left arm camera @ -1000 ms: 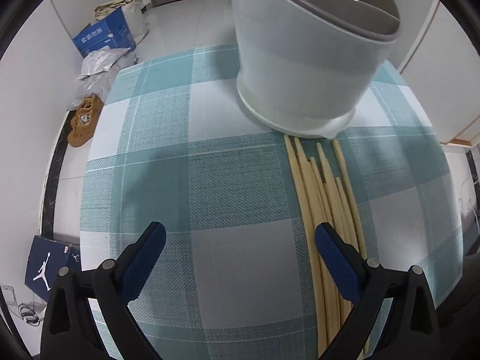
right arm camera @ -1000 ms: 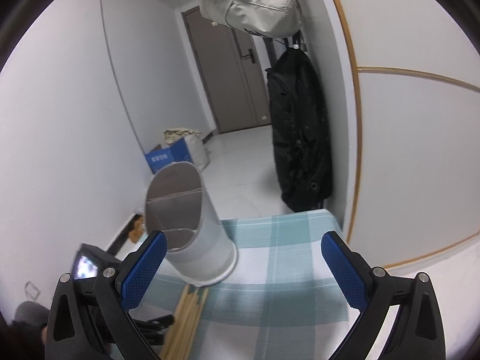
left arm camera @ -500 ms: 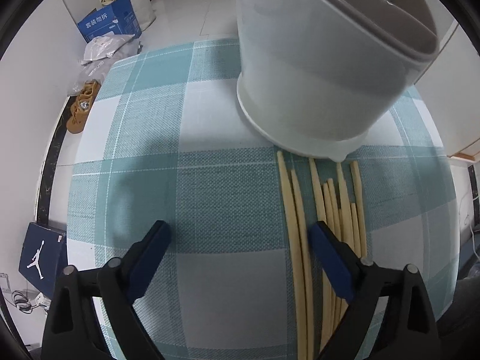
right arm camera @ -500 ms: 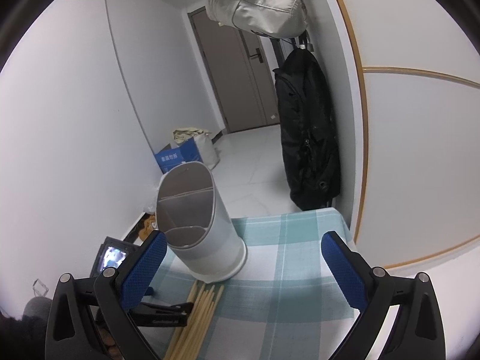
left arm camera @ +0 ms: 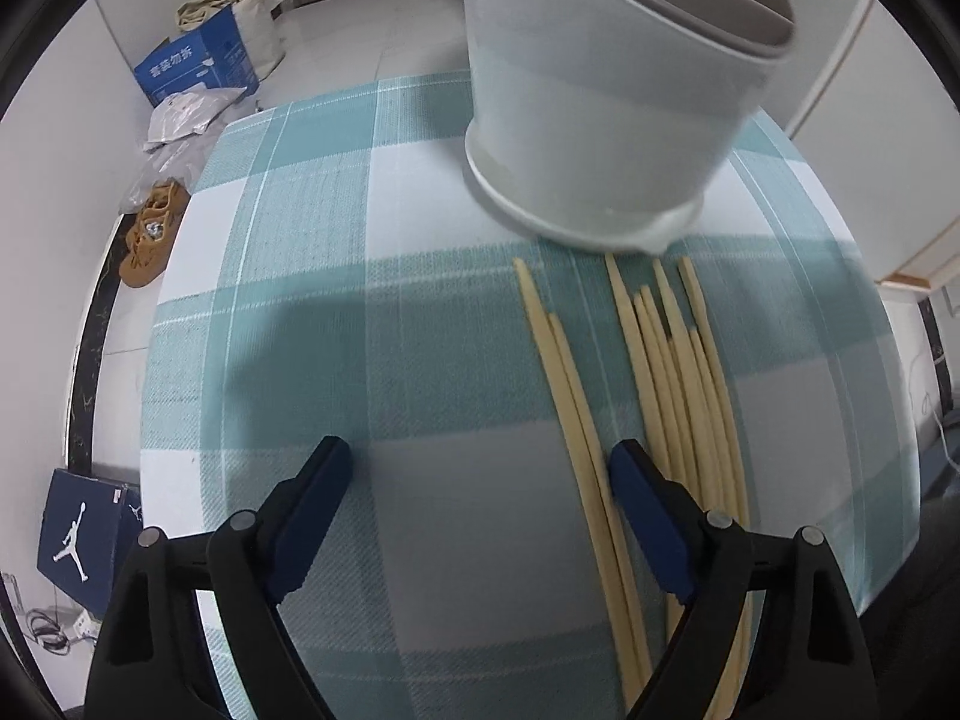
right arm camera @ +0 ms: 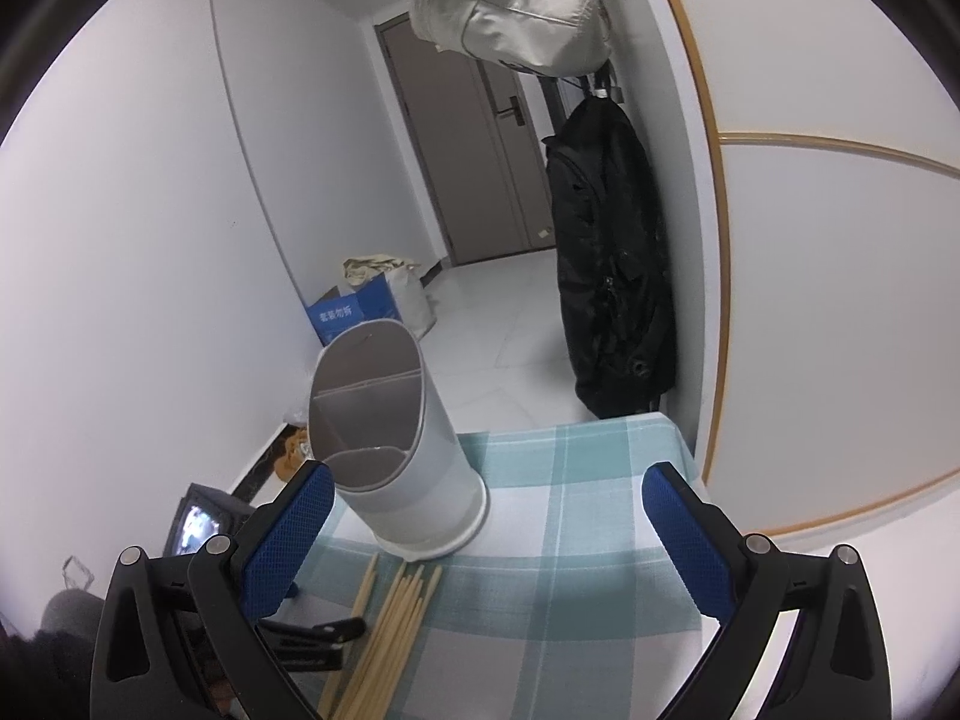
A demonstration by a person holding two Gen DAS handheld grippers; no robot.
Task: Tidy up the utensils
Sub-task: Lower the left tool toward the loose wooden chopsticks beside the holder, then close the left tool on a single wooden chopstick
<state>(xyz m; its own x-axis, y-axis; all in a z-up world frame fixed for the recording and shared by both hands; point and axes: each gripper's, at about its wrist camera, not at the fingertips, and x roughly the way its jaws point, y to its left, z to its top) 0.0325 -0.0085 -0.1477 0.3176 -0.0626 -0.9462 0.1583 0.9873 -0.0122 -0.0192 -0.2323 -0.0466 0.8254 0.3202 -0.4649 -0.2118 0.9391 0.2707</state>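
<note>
Left gripper (left arm camera: pixel 480 468): your fingers spread, just closing, straddling two chopsticks (left arm camera: pixel 570 420) to separate them. Holder (left arm camera: pixel 606 96): beyond the fingertips. Right gripper (right arm camera: pixel 480 516): spread, empty, waiting.

White walls (right arm camera: pixel 150 210), pale tiled floor (right arm camera: pixel 510 312)

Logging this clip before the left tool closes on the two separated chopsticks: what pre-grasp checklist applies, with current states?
1. Left tool open, jaws just been closing: ok.
2. Two separated chopsticks between its pads: ok, right pad sits between them and the main bundle.
3. Pads touching chopsticks: cannot tell.
4. Holder upright, compartments empty: ok.
5. Right tool open, holding nothing: ok.
</note>
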